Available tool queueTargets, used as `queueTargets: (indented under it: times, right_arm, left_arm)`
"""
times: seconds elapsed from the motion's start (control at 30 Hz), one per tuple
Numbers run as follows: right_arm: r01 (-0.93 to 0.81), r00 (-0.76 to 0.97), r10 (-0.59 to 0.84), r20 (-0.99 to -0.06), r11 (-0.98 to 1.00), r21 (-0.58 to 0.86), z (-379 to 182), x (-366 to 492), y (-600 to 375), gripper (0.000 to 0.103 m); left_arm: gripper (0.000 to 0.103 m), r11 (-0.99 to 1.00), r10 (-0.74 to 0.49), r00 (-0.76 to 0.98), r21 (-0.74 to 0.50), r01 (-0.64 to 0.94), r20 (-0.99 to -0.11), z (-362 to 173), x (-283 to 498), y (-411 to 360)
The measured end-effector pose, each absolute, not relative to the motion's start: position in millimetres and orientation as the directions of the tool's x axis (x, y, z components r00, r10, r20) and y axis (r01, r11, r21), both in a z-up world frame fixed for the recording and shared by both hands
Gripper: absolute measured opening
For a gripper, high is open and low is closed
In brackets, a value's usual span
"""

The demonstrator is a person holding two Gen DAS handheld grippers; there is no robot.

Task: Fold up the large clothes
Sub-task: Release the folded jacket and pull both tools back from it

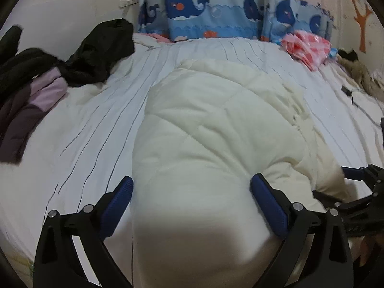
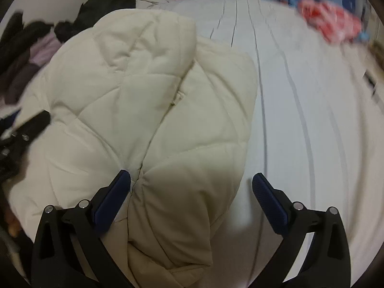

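Starting at the left edge, a heap of dark clothes [image 1: 36,72] with a lilac piece in it lies on the bed [image 1: 96,124], well apart from the work but close enough that a wide sweep of cloth could drag it in. Next comes the left gripper [image 1: 192,192]: its jaws stand wide open, one either side of the near end of the cream padded coat [image 1: 216,124], and they have hold of nothing. The coat lies lengthwise down the middle of the striped bed, puffy and already doubled on itself. Its thick filling is the main risk, I judge: if the jaws close on only the top layer, the under layers will stay behind and the fold will open up or skew when lifted. Smooth shell fabric may also slip out of a shallow pinch.

Further right, the right gripper [image 2: 192,184] is likewise wide open and empty, straddling the coat's right edge, with one finger [image 2: 112,199] over the padding near a seam and the other over bare sheet. Closing there could catch the sheet along with the coat, or miss the edge altogether. Uneven grips on the two sides would twist the bundle. Beyond, a pink checked cloth [image 1: 309,45] and a dark cable [image 1: 348,93] lie near the far right; a flung sleeve might snag them
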State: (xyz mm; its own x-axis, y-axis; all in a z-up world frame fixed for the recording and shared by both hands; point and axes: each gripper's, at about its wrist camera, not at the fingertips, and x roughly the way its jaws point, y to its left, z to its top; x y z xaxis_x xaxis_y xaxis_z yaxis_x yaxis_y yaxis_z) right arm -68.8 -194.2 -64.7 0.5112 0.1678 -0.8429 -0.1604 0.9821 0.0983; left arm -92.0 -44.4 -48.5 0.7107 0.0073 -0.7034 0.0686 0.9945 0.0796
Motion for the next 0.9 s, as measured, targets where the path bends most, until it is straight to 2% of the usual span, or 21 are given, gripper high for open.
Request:
queueTargets:
  times: [0.07, 0.2, 0.3, 0.4, 0.5, 0.53, 0.6, 0.77, 0.9]
  right_arm:
    - [-0.168, 0.528, 0.137, -0.838, 0.984, 0.055, -60.7, -71.5, -190.2, 0.096]
    - [-0.156, 0.497, 0.139, -0.857, 0.985, 0.069, -43.1, -71.9, -194.1, 0.096]
    - [-0.149, 0.587, 0.141, -0.797, 0.987, 0.065, -6.2, -72.4, -189.7, 0.096]
    - [-0.119, 0.647, 0.127, -0.752, 0.991, 0.065, 18.8, -48.2, -186.6, 0.096]
    - [-0.069, 0.595, 0.065, -0.801, 0.997, 0.030, -12.1, -3.7, -181.4, 0.096]
    - [-0.092, 0.544, 0.103, -0.833, 0.994, 0.063, -42.5, 11.4, -179.7, 0.097]
    - [-0.058, 0.523, 0.176, -0.834, 0.984, 0.171, -63.6, 17.2, -188.6, 0.097]
    - [-0.061, 0.534, 0.110, -0.838, 0.994, 0.091, -27.9, 4.5, -186.7, 0.096]
    - [-0.116, 0.639, 0.187, -0.746, 0.982, 0.147, 12.4, -57.3, -187.6, 0.096]
  left_arm:
    - [0.094, 0.997, 0.004, 0.717, 0.055, 0.047, -0.697, -49.7, -99.4, -42.8]
    - [0.094, 0.999, 0.016, 0.731, 0.034, 0.010, -0.682, -54.9, -104.8, -38.6]
    - [0.095, 1.000, -0.002, 0.727, -0.011, -0.008, -0.686, -56.7, -101.8, -32.0]
    - [0.095, 1.000, 0.003, 0.729, -0.003, -0.007, -0.684, -56.9, -101.3, -34.0]
    - [0.095, 1.000, -0.005, 0.727, -0.014, -0.006, -0.686, -57.5, -102.2, -34.7]
    - [0.095, 1.000, -0.014, 0.723, -0.017, 0.004, -0.691, -58.8, -101.7, -36.5]
    - [0.095, 1.000, 0.013, 0.720, 0.024, 0.005, -0.694, -61.1, -100.3, -44.3]
    - [0.096, 1.000, 0.002, 0.720, 0.002, -0.001, -0.694, -60.8, -100.2, -38.9]
    - [0.096, 1.000, -0.007, 0.719, -0.016, -0.006, -0.695, -60.7, -98.0, -32.7]
